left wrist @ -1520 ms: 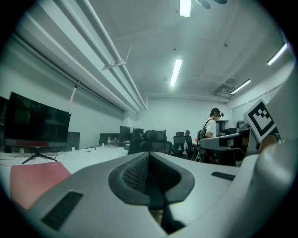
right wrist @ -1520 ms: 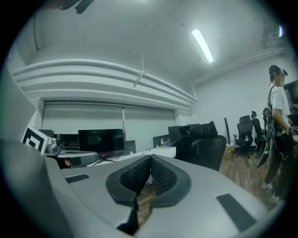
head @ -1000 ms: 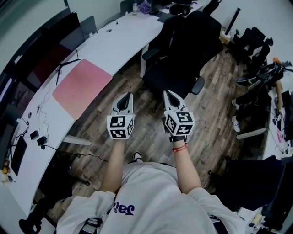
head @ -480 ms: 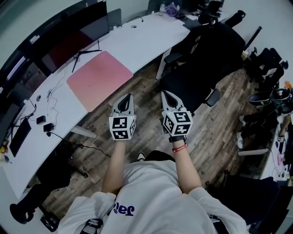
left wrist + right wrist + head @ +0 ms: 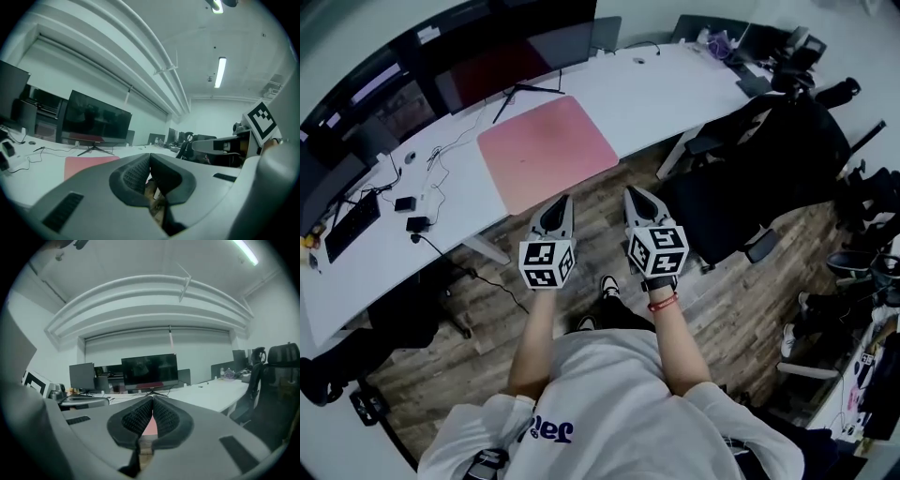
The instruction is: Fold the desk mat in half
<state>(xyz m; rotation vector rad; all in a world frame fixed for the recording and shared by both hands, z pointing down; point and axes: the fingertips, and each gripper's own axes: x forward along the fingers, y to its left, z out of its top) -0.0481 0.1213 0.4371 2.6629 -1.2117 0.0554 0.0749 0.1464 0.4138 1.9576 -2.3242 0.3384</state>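
Observation:
A pink desk mat (image 5: 546,150) lies flat on the long white desk (image 5: 675,94), in front of a dark monitor (image 5: 511,56). The same mat shows as a pink strip (image 5: 89,164) in the left gripper view and as a sliver between the jaws in the right gripper view. My left gripper (image 5: 559,202) and right gripper (image 5: 636,195) are held side by side over the wooden floor, just short of the desk's near edge and the mat. Both are shut with nothing between their jaws.
A black office chair (image 5: 741,202) stands to the right of my grippers, by the desk. Cables and small devices (image 5: 412,211) lie on the desk left of the mat, with a keyboard (image 5: 352,225) further left. More chairs and gear crowd the right side.
The view has swung so that the desk and mat are now straight ahead and closer to my grippers. Both grippers stay together and shut.

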